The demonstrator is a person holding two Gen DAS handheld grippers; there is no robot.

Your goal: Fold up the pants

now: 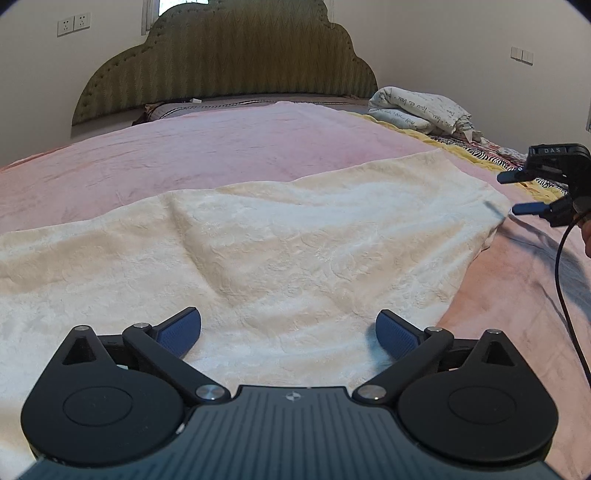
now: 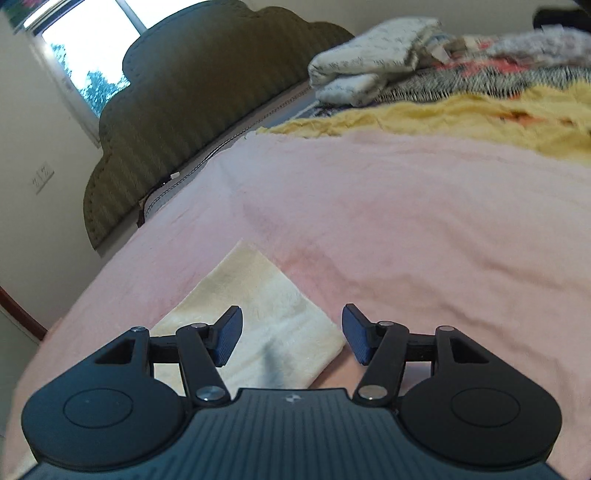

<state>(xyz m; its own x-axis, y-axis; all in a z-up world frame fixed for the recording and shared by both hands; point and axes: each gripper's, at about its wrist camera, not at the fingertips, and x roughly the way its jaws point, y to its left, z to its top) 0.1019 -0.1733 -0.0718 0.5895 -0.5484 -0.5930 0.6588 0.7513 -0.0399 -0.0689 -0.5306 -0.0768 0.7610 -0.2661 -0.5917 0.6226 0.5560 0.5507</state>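
In the left wrist view, two wall sockets [image 1: 74,23] sit at the upper left, and a green scalloped headboard [image 1: 225,59] fills the top centre. Below it a pink blanket [image 1: 184,155] covers the bed. The cream pants [image 1: 258,251] lie spread across the middle of the frame, from the left edge to a corner at the right, with a soft crease rising near the centre. At the bottom, the left gripper [image 1: 289,334] hangs just over the fabric with its jaws spread wide — nothing is between the blue pads [image 1: 181,330]. Further right, a folded white printed quilt [image 1: 421,109] rests at the upper right, and the right gripper [image 1: 517,194] enters from the right edge beside the pants' corner, its jaws parted and empty, a black cable [image 1: 565,280] trailing down from it.

In the right wrist view, tilted and somewhat blurred, a window [image 2: 85,48] shows at the upper left. A corner of the pants lies at the lower centre on the blanket — the right gripper's jaws stand released above it. A yellow blanket [image 2: 443,118] lies at the upper right.
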